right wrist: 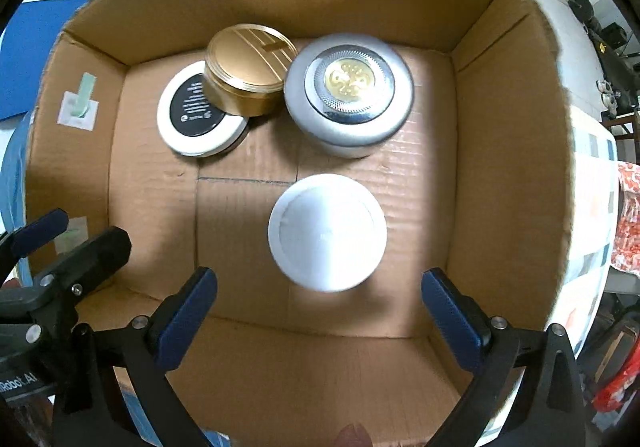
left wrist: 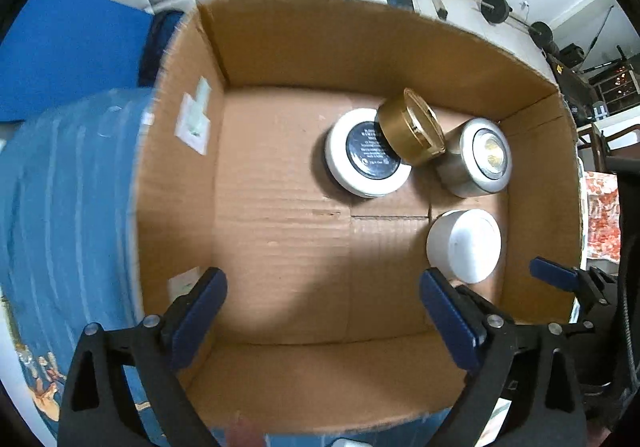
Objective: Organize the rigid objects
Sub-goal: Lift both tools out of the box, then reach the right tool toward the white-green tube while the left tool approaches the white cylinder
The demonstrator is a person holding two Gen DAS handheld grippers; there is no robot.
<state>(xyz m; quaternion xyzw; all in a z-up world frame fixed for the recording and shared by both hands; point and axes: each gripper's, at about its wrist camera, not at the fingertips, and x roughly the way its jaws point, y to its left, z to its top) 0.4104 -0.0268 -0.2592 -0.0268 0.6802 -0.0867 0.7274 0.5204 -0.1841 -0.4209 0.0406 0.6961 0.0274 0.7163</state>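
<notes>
Plain white jar (right wrist: 327, 232) sits upright on the cardboard box (right wrist: 508, 151) floor, near side, just ahead of the right gripper (right wrist: 320, 321), fingers wide and empty. Gold tin (right wrist: 247, 71) leans tilted on the black-labelled white jar (right wrist: 200, 115) and sits just beside the silver jar with gold emblem (right wrist: 349, 93); a nudge to either could likely slide or tip it. Left gripper (left wrist: 322, 321) also spread wide, holding nothing, above the box. Label text unreadable; white lid overexposed; the tin's contact with the silver jar is unclear.
</notes>
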